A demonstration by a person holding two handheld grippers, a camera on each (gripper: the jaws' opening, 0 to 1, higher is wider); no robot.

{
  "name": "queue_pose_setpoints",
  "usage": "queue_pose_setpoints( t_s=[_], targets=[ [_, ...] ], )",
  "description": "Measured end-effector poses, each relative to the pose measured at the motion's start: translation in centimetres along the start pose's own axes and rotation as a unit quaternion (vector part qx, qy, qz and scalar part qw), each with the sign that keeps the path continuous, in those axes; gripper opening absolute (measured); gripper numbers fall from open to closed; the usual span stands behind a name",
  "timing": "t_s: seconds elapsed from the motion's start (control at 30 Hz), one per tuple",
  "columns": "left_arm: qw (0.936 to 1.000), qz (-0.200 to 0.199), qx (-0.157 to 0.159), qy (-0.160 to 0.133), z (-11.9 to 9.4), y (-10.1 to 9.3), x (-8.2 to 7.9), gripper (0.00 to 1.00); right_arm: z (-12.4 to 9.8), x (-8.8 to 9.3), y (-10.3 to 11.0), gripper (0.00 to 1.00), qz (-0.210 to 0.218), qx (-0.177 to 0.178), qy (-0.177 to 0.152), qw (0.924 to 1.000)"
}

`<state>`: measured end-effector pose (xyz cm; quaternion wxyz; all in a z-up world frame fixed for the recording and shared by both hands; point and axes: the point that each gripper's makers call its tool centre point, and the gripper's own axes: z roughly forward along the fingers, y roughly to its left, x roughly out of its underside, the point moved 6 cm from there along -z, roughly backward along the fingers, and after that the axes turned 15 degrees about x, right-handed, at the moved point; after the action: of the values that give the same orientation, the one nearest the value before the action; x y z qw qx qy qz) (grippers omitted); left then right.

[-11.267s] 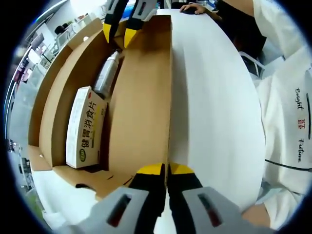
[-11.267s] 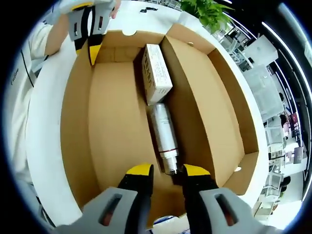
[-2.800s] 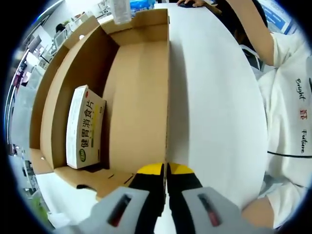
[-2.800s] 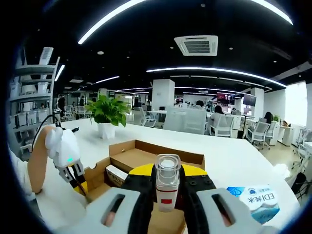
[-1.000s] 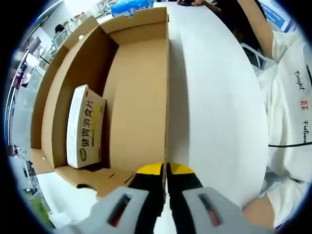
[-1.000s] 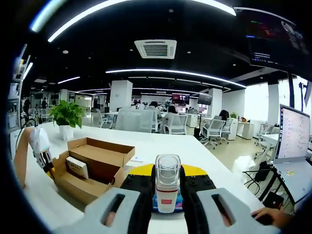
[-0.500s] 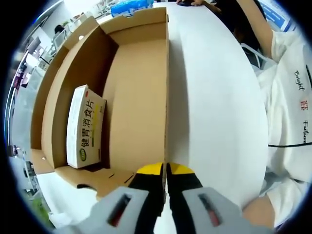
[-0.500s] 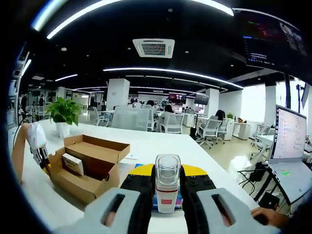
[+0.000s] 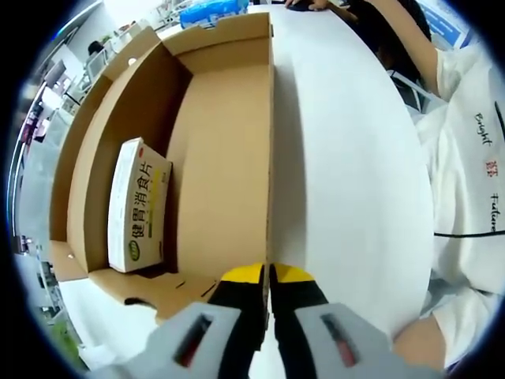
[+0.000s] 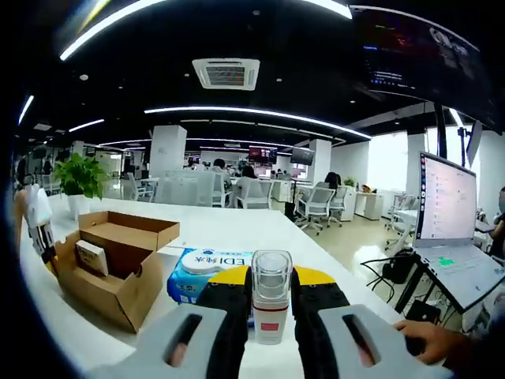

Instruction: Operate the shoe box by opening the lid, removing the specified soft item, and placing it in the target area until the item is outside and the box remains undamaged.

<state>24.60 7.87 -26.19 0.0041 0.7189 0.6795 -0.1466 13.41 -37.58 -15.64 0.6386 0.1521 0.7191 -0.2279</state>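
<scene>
An open cardboard shoe box [image 9: 221, 150] lies on the white table, and a white medicine carton [image 9: 138, 205] rests against its left inner wall. My left gripper [image 9: 268, 273] is shut on the top edge of the box's near wall. In the right gripper view, my right gripper [image 10: 271, 278] is shut on a silver bottle with a clear cap [image 10: 271, 304], held upright above the table. The shoe box [image 10: 110, 264] sits to the left there, with the carton [image 10: 92, 257] inside it and the left gripper [image 10: 41, 225] at its far side.
A blue wipes pack [image 10: 207, 272] lies on the table just behind the held bottle, and its end [image 9: 211, 9] pokes up beyond the box's far end. A laptop [image 10: 450, 229] and a person's hand [image 10: 417, 332] are at the right. A white-shirted person [image 9: 465, 181] stands beside the table.
The right gripper view has swung right, with the bottle still held; the box now sits further left and the blue pack has come into view. The left gripper has not moved.
</scene>
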Motion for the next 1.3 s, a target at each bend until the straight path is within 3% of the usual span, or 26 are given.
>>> queue_pose_setpoints(
  t_s=[0.13,0.37,0.67,0.77,1.3],
  targets=[
    [1.0,0.001,0.001,0.0,0.0,0.0,0.0,0.02,0.2,1.2,-0.7,0.19,0.022,0.011,0.009,0.9997],
    [1.0,0.0,0.001,0.001,0.0,0.1,0.0,0.02,0.8,3.2,-1.1,0.19,0.012,0.027,0.025,0.9993],
    [1.0,0.0,0.001,0.002,0.0,0.1,-0.1,0.02,1.8,3.7,-2.3,0.19,0.009,0.042,0.034,0.9985],
    [1.0,0.001,0.001,0.001,0.0,0.1,-0.1,0.02,2.3,3.7,-2.4,0.19,-0.009,0.048,0.033,0.9983],
    [1.0,0.0,0.001,0.002,0.1,0.1,-0.1,0.02,4.4,5.4,-2.8,0.19,-0.028,0.041,0.051,0.9975]
  ],
)
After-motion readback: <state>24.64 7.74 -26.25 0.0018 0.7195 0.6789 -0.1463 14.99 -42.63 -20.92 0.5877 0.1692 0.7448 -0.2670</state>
